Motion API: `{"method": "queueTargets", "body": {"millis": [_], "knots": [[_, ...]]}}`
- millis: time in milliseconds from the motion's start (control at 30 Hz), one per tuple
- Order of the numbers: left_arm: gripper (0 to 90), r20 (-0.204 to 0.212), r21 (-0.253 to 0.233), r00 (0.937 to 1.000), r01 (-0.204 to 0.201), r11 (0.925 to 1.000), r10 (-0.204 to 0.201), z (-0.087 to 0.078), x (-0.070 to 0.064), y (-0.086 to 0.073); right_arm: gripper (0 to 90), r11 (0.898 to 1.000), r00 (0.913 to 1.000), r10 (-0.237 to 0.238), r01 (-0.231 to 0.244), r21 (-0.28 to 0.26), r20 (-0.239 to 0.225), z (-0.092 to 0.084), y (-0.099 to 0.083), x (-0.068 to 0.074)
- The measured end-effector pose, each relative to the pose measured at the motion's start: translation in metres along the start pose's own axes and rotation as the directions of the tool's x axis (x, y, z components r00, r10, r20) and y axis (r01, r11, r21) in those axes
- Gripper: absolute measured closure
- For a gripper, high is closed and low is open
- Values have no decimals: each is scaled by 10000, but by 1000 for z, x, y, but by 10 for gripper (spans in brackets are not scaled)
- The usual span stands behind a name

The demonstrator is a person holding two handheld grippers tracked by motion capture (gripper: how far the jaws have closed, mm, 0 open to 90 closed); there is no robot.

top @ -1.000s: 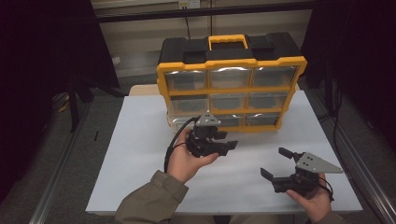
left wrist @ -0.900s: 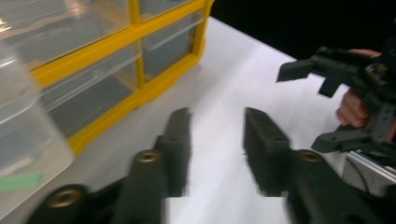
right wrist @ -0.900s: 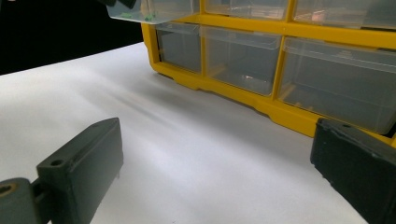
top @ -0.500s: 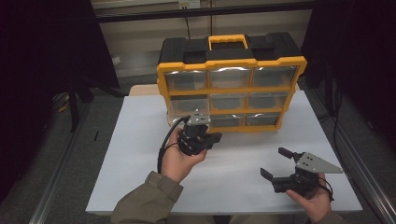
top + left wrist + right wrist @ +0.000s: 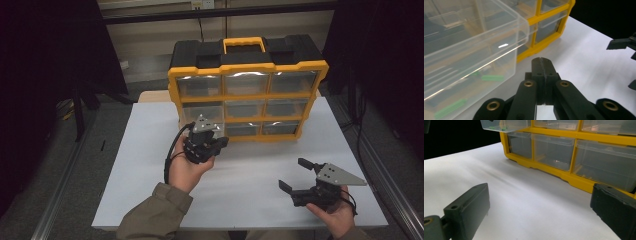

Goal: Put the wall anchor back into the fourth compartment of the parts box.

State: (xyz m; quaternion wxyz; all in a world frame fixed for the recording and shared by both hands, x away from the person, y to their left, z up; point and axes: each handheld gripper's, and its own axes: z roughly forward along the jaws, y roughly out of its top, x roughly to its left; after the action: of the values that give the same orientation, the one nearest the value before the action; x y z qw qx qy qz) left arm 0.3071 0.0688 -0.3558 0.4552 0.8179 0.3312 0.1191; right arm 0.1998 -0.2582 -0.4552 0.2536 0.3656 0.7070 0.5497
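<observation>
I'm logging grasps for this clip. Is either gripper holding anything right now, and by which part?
Nothing is held. The left gripper has its jaws shut together, empty, just below the pulled-out clear plastic drawer of the yellow organiser. The right gripper is open over the white table.

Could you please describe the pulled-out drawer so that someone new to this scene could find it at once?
Start at the yellow organiser at the table's far edge. The drawer is on its left side, beside the left gripper. Unlike its closed neighbours, it juts out and holds flat green pieces.
</observation>
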Motion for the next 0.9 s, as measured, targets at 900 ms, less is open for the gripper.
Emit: {"method": "queueTargets", "body": {"millis": [900], "knots": [[900, -730, -551, 9959, 500, 9972, -540, 2, 16, -6, 24, 10000, 10000, -13, 13, -11, -27, 0, 0, 0]]}}
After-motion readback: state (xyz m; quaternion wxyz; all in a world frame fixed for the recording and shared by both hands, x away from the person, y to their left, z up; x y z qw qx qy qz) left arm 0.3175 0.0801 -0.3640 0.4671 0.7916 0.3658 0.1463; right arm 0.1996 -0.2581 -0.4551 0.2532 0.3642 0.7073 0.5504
